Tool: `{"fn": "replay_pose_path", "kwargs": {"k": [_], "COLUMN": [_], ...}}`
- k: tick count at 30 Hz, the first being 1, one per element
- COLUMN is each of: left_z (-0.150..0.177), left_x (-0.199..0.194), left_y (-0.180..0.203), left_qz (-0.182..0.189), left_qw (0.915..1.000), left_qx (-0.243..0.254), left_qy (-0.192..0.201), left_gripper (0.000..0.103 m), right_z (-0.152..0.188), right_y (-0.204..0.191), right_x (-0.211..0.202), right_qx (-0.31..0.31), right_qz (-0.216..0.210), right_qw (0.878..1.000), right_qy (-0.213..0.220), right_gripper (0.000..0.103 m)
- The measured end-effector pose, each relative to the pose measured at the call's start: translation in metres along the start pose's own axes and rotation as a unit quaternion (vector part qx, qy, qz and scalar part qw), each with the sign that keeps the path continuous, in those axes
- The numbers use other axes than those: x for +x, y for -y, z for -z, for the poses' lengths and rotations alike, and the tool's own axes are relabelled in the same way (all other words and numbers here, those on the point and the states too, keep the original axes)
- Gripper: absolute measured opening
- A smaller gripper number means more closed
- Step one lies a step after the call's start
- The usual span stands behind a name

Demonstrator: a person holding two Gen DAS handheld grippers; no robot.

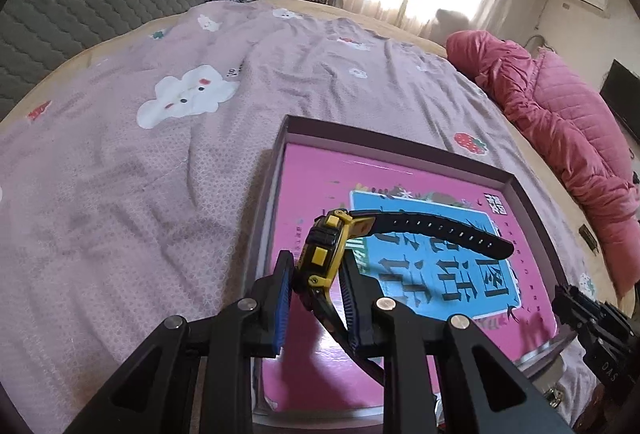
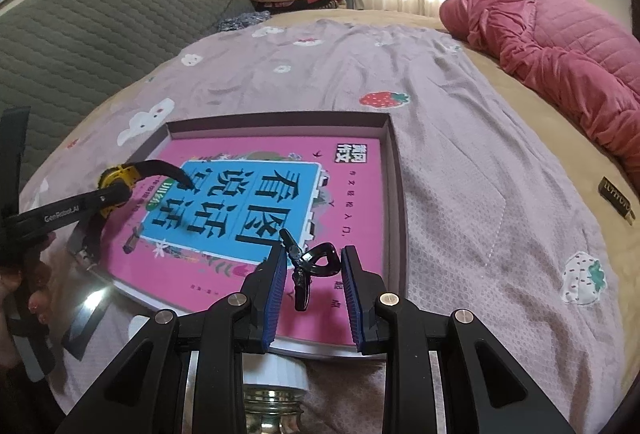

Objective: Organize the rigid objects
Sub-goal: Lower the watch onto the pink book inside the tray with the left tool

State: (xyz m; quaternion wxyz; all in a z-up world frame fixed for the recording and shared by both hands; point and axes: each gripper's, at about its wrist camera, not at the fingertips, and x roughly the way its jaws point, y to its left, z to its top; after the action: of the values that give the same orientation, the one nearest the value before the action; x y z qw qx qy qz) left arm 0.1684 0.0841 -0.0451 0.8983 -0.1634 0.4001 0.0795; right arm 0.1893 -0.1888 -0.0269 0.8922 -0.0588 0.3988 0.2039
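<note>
Our left gripper (image 1: 316,274) tilts downward, clamped on the yellow watch (image 1: 322,254). Our right gripper (image 2: 314,266) pinches a black hair claw (image 2: 310,262) above the pink book (image 2: 240,234).

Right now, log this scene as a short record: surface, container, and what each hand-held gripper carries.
surface: bed with a lilac printed sheet
container: shallow open box lying on the sheet
in box: pink book with a blue panel
left hand-held gripper: shut on a yellow and black watch, strap hanging out over the book
right hand-held gripper: shut on a black hair clip above the book's near edge
</note>
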Motion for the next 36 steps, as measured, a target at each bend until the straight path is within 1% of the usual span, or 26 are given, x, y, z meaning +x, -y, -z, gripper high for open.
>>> {"fn": "replay_pose_path", "kwargs": {"k": [2, 7, 10, 15, 24, 29, 32, 36], "left_z": [0.001, 0.004, 0.007, 0.01, 0.013, 0.014, 0.015, 0.016], "left_x": [0.001, 0.003, 0.003, 0.003, 0.0, 0.0, -0.001, -0.002], "left_y": [-0.002, 0.004, 0.01, 0.013, 0.012, 0.011, 0.011, 0.012], "left_qz": [-0.013, -0.021, -0.035, -0.035, -0.026, -0.016, -0.015, -0.018], "left_qw": [0.9999, 0.9996, 0.9988, 0.9985, 0.9986, 0.9985, 0.9982, 0.9982], "left_qx": [0.001, 0.017, 0.035, 0.042, 0.042, 0.041, 0.044, 0.046], "left_qy": [-0.002, -0.005, -0.006, -0.011, -0.022, -0.033, -0.038, -0.035], "left_gripper": [0.023, 0.023, 0.024, 0.024, 0.024, 0.024, 0.024, 0.025], "right_z": [0.001, 0.004, 0.005, 0.006, 0.006, 0.003, 0.002, 0.003], "right_y": [0.001, 0.001, 0.001, 0.001, 0.006, 0.01, 0.011, 0.009], "right_x": [0.002, 0.01, 0.014, 0.016, 0.012, 0.003, -0.002, -0.004], "right_qx": [0.0, -0.007, -0.014, -0.019, -0.001, 0.008, 0.015, 0.012], "right_qz": [0.003, 0.014, 0.025, 0.027, 0.02, 0.014, 0.009, 0.007], "right_qw": [1.0, 0.999, 0.999, 0.998, 0.999, 1.0, 1.0, 1.0], "right_qy": [-0.006, -0.029, -0.044, -0.051, -0.045, -0.027, -0.014, -0.014], "right_gripper": [0.029, 0.029, 0.029, 0.028, 0.028, 0.029, 0.031, 0.031]}}
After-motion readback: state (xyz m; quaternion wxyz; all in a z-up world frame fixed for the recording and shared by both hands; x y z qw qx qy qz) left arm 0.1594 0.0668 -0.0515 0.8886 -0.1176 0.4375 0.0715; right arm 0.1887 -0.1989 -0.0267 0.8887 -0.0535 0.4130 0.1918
